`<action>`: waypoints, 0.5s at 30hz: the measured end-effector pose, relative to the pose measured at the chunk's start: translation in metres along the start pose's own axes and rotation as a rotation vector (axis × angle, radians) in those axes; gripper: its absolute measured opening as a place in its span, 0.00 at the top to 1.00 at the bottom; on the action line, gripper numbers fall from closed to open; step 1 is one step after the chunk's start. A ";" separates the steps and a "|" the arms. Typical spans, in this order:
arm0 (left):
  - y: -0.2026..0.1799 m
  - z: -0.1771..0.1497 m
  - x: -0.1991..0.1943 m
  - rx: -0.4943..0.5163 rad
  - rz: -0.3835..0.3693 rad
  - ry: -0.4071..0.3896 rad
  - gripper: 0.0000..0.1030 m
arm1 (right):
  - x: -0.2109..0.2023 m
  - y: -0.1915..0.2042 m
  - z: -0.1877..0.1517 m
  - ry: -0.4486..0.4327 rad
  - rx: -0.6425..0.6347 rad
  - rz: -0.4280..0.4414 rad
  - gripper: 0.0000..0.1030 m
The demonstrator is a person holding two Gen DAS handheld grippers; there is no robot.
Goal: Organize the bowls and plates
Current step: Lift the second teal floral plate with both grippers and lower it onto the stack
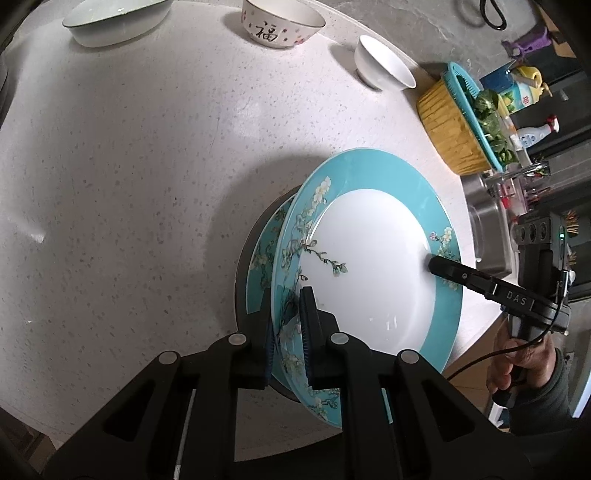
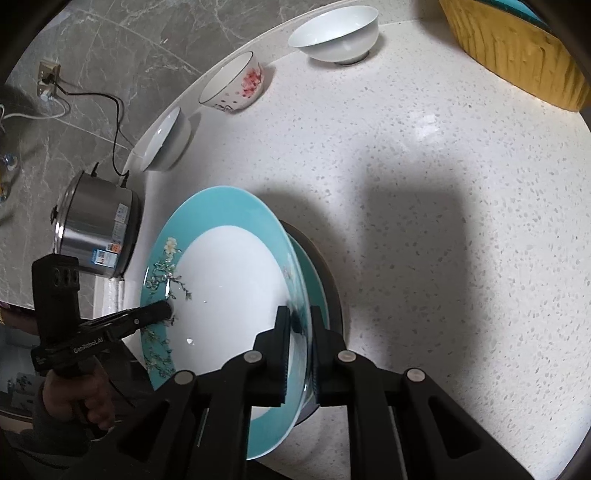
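Note:
A turquoise-rimmed plate [image 1: 369, 258] with a white centre and blossom branches is held tilted between both grippers. My left gripper [image 1: 286, 297] is shut on its near rim, and in the right wrist view the left gripper [image 2: 164, 311] shows at the plate's left edge. My right gripper [image 2: 299, 313] is shut on the opposite rim of the plate [image 2: 229, 280]. Just beneath lies a second turquoise plate [image 1: 263, 254] on a dark round dish [image 2: 333, 284]. At the counter's back stand a shallow white bowl [image 1: 114, 22], a patterned bowl [image 1: 280, 26] and a small white bowl [image 1: 384, 64].
A yellow basket [image 1: 447, 125] holding a teal colander of greens stands at the right of the white speckled counter [image 1: 129, 166], with a steel sink [image 1: 487, 229] beyond it. A steel rice cooker [image 2: 96, 229] sits off the counter's left edge. A hand [image 1: 517, 365] grips the right tool.

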State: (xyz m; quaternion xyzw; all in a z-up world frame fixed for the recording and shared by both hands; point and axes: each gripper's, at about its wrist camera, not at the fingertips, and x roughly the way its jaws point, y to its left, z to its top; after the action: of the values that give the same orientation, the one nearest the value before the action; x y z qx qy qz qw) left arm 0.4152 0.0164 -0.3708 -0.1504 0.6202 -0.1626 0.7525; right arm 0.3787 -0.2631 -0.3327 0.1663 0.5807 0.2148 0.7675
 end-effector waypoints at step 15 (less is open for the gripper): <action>-0.006 -0.004 0.021 0.019 0.041 -0.003 0.88 | 0.012 0.017 -0.010 -0.017 -0.154 -0.185 0.79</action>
State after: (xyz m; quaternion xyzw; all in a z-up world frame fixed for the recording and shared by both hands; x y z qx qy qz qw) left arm 0.4145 0.0020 -0.3881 -0.1304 0.6206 -0.1529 0.7579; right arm 0.3696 -0.2428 -0.3365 0.0541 0.5689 0.1855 0.7994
